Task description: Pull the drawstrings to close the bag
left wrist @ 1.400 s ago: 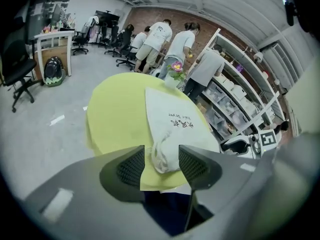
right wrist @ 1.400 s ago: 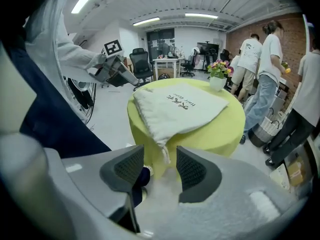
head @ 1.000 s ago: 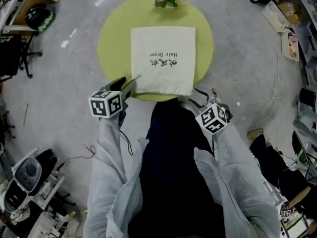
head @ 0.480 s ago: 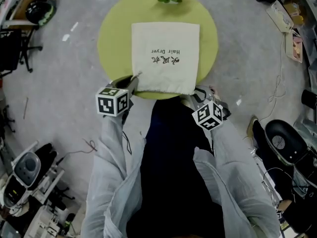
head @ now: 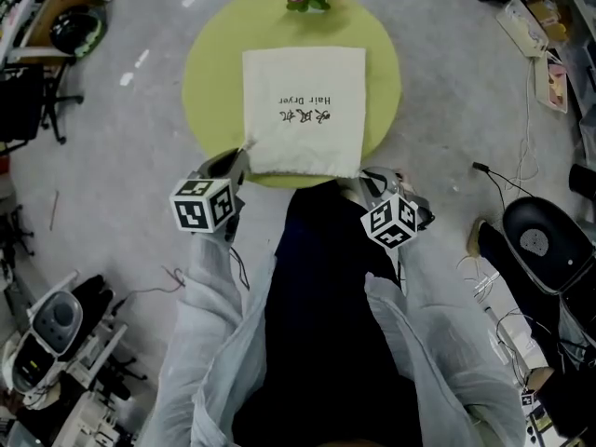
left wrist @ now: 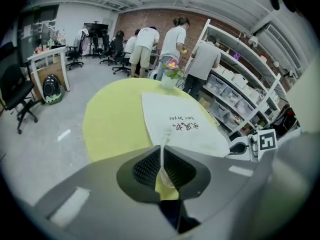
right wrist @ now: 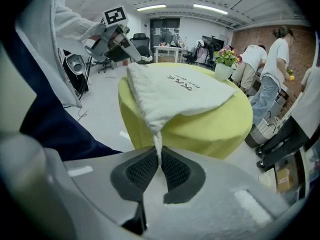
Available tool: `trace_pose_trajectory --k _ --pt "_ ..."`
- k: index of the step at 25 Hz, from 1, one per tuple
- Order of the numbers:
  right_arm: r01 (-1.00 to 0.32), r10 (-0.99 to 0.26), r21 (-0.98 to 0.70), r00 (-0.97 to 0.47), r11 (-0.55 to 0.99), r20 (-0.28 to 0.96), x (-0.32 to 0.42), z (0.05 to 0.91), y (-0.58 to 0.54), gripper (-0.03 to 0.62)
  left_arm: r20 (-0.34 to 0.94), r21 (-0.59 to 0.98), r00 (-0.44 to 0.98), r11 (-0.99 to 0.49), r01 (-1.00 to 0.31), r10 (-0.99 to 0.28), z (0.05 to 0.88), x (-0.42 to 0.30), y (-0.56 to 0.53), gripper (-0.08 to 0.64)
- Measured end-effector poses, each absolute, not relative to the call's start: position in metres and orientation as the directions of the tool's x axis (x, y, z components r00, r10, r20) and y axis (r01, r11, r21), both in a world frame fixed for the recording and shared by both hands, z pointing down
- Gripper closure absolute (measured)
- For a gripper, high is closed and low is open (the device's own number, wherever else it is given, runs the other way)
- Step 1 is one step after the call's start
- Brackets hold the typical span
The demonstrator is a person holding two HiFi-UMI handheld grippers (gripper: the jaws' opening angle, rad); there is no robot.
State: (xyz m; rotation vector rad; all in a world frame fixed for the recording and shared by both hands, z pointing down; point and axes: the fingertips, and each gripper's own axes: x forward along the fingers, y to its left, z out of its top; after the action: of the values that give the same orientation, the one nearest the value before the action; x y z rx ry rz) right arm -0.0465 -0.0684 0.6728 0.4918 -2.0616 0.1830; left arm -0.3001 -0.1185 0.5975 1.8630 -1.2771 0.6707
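Bag (head: 304,110) of pale cloth lay flat on the round yellow table (head: 209,73), its gathered mouth at the edge nearest the person. The left gripper (head: 242,155) and the right gripper (head: 370,179) had just been closing. Each now pinched a cord between its pads: the left drawstring (left wrist: 162,156) and the right drawstring (right wrist: 158,151), at the bag's near corners.

"Hair Dryer" is printed on the cream bag (head: 303,73) (upside down, upper centre of the frame), above illegible characters.
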Motion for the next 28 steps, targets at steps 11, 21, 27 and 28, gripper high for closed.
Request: trace_pose_trajectory --k 11,21,27,28 --pt "-0.308 -0.255 0.147 -0.347 0.940 0.902 -0.042 0.662 -0.056 0.574 0.771 0.155 0.088 0.052 -0.986 -0.631 0.603 -0.320 -0.135 0.531" --pt "-0.234 -0.129 0.066 -0.266 0.970 0.955 -0.030 0.664 -0.062 0.575 0.745 0.165 -0.016 0.208 -0.964 -0.667 0.604 -0.339 -0.131 0.532" --pt "-0.192 -0.092 0.046 -0.236 0.980 0.967 -0.022 0.659 -0.069 0.577 0.751 0.177 -0.061 0.289 -0.941 -0.658 0.608 -0.356 -0.122 0.532" --pt "-0.184 -0.095 0.053 -0.229 0.981 0.969 -0.020 0.658 -0.070 0.577 0.752 0.177 -0.063 0.293 -0.940 -0.656 0.610 -0.358 -0.120 0.532"
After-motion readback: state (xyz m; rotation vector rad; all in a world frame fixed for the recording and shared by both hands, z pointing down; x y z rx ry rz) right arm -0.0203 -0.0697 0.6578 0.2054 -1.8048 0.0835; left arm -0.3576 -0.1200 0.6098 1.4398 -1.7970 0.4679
